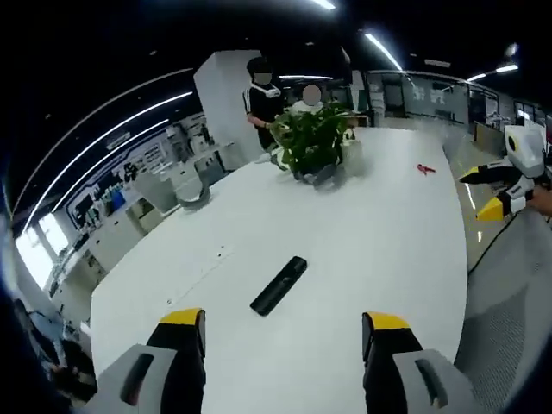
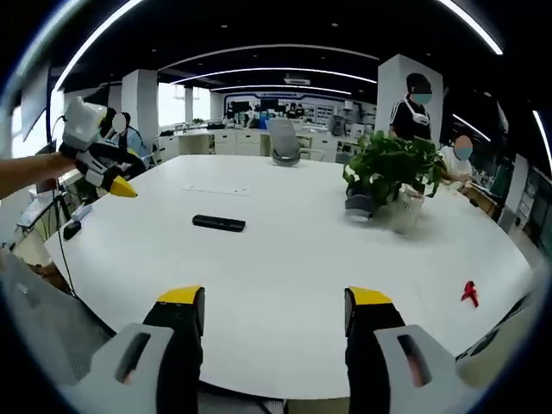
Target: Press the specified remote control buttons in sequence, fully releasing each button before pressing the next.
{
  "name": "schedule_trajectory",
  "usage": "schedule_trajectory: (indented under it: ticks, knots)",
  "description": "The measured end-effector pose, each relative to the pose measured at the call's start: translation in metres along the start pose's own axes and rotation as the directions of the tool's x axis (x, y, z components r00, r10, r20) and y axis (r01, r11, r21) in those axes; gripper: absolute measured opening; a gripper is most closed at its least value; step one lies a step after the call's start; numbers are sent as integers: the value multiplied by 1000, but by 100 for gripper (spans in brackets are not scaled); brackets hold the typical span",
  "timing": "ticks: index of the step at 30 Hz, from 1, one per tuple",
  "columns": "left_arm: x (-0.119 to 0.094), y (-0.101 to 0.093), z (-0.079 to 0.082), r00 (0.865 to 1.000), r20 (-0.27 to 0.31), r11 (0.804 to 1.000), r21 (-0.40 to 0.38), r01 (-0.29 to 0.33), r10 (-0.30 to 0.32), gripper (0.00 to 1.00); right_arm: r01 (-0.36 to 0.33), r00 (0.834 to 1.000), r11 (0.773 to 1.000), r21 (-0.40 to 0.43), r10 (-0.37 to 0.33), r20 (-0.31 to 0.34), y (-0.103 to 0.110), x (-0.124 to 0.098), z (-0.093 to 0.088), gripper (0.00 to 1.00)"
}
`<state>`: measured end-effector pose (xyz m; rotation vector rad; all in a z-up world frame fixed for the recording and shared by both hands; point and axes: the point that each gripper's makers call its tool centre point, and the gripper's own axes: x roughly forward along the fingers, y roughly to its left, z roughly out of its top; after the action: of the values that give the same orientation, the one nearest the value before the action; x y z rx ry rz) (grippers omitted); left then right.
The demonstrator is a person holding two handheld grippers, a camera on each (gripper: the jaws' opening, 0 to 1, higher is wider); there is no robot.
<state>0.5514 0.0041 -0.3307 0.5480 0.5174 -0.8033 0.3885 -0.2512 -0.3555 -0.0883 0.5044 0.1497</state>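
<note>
Slim black remote [image 1: 279,285] flat on white table [image 1: 379,224] — buttons seemingly too blurred; both tongs spread, empty.

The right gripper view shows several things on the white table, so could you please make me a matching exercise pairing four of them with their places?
Things:
1. black remote control
2. potted plant
3. small red object
4. left gripper

Places:
A. near the table's right edge
B. flat on the table, left of centre
C. held over the table's left edge
D. far side, right of centre

Pairs: 1-B, 2-D, 3-A, 4-C
</note>
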Motion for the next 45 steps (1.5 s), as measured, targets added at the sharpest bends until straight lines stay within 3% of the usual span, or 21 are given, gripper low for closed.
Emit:
schedule_trajectory:
  ticks: [5,9,19,21,27,29,33,36,39,42,45]
  knots:
    - [27,1,9,997,-38,995,70,72,-69,74,-7,1000,1000,-13,7,-24,2,2,-4,66]
    - [45,4,7,991,-83,986,119,115,-106,72,-6,999,1000,-16,5,-38,1,2,-6,65]
    - [98,26,-21,963,-219,967,160,196,-159,65,4,998,1000,-17,-5,-67,0,4,-11,63]
    - [109,30,-29,949,-263,961,165,223,-175,65,3,997,1000,-17,-4,-72,0,5,-12,63]
    - [134,34,-42,924,-317,945,175,278,-213,63,3,996,1000,-17,-5,-85,0,6,-14,62]
    - [138,29,-48,901,-345,942,113,317,-262,63,4,995,1000,-15,-5,-96,0,6,-16,61]
    - [157,34,-58,889,-374,934,132,332,-263,62,1,995,1000,-17,-3,-105,0,7,-17,61]
    - [166,32,-66,869,-400,927,107,359,-290,61,6,994,1000,-17,-8,-111,-1,7,-18,60]
    - [172,33,-70,865,-409,924,113,366,-292,60,22,996,1000,-7,-23,-91,-5,6,-15,59]
    - [179,33,-78,842,-436,917,82,389,-318,62,25,994,999,20,-23,-108,-7,7,-18,58]
    - [186,35,-84,831,-449,917,58,395,-329,62,37,995,999,17,-35,-91,-9,5,-15,56]
